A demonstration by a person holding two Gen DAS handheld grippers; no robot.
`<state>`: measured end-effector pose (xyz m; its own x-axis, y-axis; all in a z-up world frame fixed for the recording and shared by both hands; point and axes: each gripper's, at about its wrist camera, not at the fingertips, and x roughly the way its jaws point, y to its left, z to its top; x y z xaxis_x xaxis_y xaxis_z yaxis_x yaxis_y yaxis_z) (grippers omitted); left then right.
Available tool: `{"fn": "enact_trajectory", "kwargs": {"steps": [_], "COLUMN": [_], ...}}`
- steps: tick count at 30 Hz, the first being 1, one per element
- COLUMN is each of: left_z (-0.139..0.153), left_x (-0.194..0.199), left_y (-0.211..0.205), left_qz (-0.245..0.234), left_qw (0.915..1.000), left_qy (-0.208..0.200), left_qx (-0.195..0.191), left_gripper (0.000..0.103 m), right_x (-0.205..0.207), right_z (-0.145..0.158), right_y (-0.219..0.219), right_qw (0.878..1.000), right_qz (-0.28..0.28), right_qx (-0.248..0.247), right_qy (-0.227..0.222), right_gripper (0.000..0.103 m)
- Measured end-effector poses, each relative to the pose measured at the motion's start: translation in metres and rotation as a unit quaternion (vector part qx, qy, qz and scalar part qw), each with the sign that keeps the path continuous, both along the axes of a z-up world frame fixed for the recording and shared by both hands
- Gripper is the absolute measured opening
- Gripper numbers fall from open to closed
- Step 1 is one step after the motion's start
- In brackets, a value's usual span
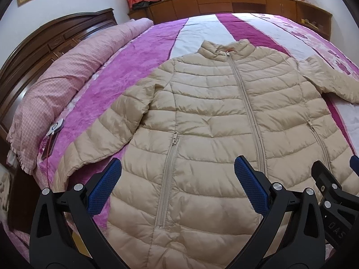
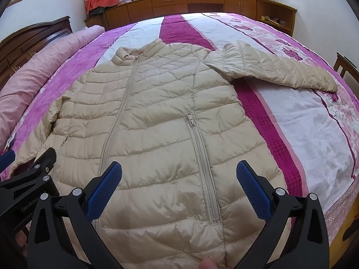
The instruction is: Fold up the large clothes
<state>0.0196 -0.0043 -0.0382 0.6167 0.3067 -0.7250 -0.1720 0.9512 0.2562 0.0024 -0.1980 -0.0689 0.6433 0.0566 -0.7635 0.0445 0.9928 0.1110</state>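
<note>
Nearest to us, our left gripper (image 1: 177, 186) and right gripper (image 2: 179, 186) hover side by side over the hem end of the jacket, blue pads spread wide and grasping nothing. We judge they hang there ready to begin the fold, since no part of the garment is turned over yet. A fingertip (image 2: 207, 263) shows at the bottom edge of the right view; the rest of that hand is cut off.

The beige puffer jacket (image 1: 224, 116) lies front up and zipped on the purple and white bedspread (image 2: 291, 116), spread flat, likely so its edges are easy to reach. The left sleeve (image 1: 107, 130) slants down beside the body; the right sleeve (image 2: 276, 67) stretches away from it.

Farther off, a rolled pink quilt (image 1: 74, 67) lies along the dark headboard (image 1: 44, 38). Beyond stands a wooden cabinet (image 2: 202, 2) under a window; the small items on it are too blurred to name.
</note>
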Motion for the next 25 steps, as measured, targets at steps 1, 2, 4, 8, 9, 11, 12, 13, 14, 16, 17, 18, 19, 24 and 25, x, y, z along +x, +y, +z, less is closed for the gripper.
{"fn": "enact_trajectory", "kwargs": {"steps": [1,2,4,8,9,11,12,13,14,16,17,18,19,24,25], "left_z": [0.0003,0.0010,0.0012,-0.0001,-0.0005,-0.0010,-0.0009,-0.0015,-0.0021,-0.0035,-0.0041,-0.0047,-0.0056,-0.0064,-0.0062], "left_x": [-0.0003,-0.0005,-0.0005,-0.0009,-0.0010,-0.0014,-0.0012,-0.0019,-0.0019,-0.0019,-0.0015,-0.0014,-0.0003,-0.0010,-0.0010], "left_y": [-0.0004,-0.0004,-0.0004,-0.0011,-0.0012,-0.0016,-0.0016,-0.0016,-0.0017,-0.0014,-0.0017,-0.0018,-0.0015,-0.0009,-0.0008], "left_qz": [0.000,0.000,-0.001,-0.002,-0.002,-0.003,-0.002,-0.002,-0.003,-0.004,-0.008,-0.011,-0.013,-0.012,-0.012], "left_qw": [1.0000,1.0000,1.0000,1.0000,1.0000,1.0000,1.0000,1.0000,1.0000,1.0000,0.9999,0.9999,0.9998,0.9998,0.9998], "left_qy": [-0.001,-0.002,-0.002,0.001,0.002,0.003,0.002,0.002,0.003,0.004,0.005,0.007,0.011,0.013,0.013], "left_qx": [0.000,0.001,0.002,0.001,0.001,0.001,0.000,-0.001,-0.001,-0.003,-0.005,-0.008,-0.010,-0.011,-0.011], "left_gripper": [0.100,0.100,0.100,0.100,0.100,0.100,0.100,0.100,0.100,0.100,0.100,0.100,0.100,0.100,0.100], "right_x": [0.0000,0.0002,0.0001,-0.0002,-0.0003,-0.0013,-0.0020,-0.0021,-0.0023,-0.0023,-0.0023,-0.0021,-0.0022,-0.0026,-0.0026], "right_z": [-0.0001,-0.0001,-0.0006,-0.0023,-0.0028,-0.0034,-0.0033,-0.0035,-0.0036,-0.0036,-0.0037,-0.0037,-0.0038,-0.0037,-0.0038], "right_y": [0.0003,0.0002,0.0005,0.0021,0.0024,0.0033,0.0038,0.0041,0.0043,0.0042,0.0042,0.0041,0.0041,0.0036,0.0036], "right_qw": [1.000,1.000,1.000,1.000,1.000,1.000,1.000,1.000,1.000,1.000,1.000,1.000,1.000,1.000,1.000], "right_qz": [0.000,0.000,0.002,0.003,0.003,0.004,0.005,0.005,0.005,0.005,0.004,0.005,0.004,0.004,0.004], "right_qx": [-0.001,-0.002,-0.003,-0.004,-0.004,-0.004,-0.005,-0.006,-0.007,-0.006,-0.006,-0.006,-0.006,-0.007,-0.007], "right_qy": [-0.001,-0.002,-0.002,0.000,0.001,0.001,0.001,0.001,0.000,0.000,0.000,0.000,0.000,0.000,0.000], "right_gripper": [0.098,0.098,0.098,0.098,0.098,0.098,0.098,0.098,0.098,0.098,0.098,0.098,0.098,0.098,0.098]}}
